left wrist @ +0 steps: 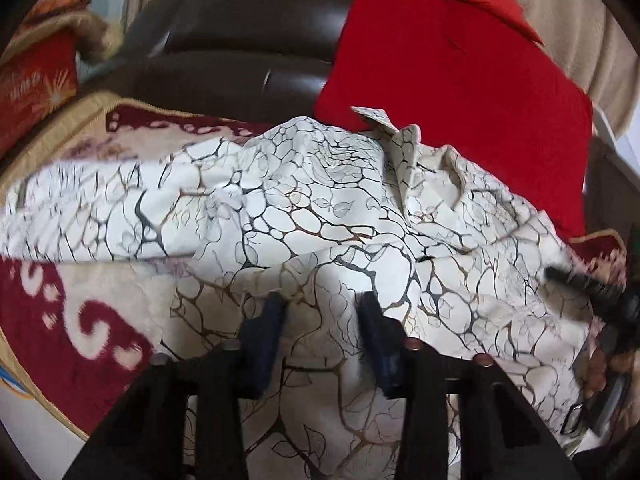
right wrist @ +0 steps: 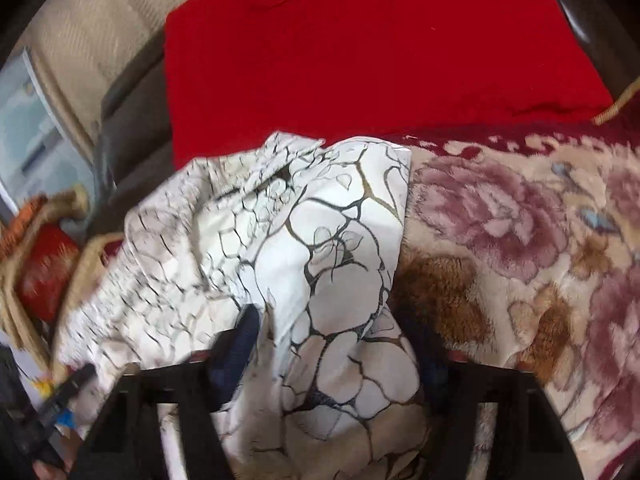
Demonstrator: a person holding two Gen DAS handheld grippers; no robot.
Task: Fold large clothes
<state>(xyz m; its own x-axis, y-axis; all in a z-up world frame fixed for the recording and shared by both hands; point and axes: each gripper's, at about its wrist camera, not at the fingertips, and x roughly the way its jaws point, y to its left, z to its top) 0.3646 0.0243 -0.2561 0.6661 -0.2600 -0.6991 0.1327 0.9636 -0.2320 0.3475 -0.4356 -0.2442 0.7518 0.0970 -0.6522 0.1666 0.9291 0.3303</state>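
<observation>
1. The left gripper (left wrist: 320, 316) is pointing down over the shirt (left wrist: 304, 216), its jaws partly apart with a raised fold of cloth sitting between them; whether the pads are pressing it I cannot tell.
2. The right gripper (right wrist: 340, 344) is also angling down, its jaws straddling a bunched part of the shirt (right wrist: 320, 248); a firm clamp cannot be confirmed.
3. Its right finger is mostly lying hidden behind cloth, and both views are blurring at the edges.
4. The shirt, white with dark and gold vein-like lines, is lying rumpled on a floral blanket (right wrist: 520, 240), collar (left wrist: 404, 140) toward a red cushion (left wrist: 440, 60).
</observation>
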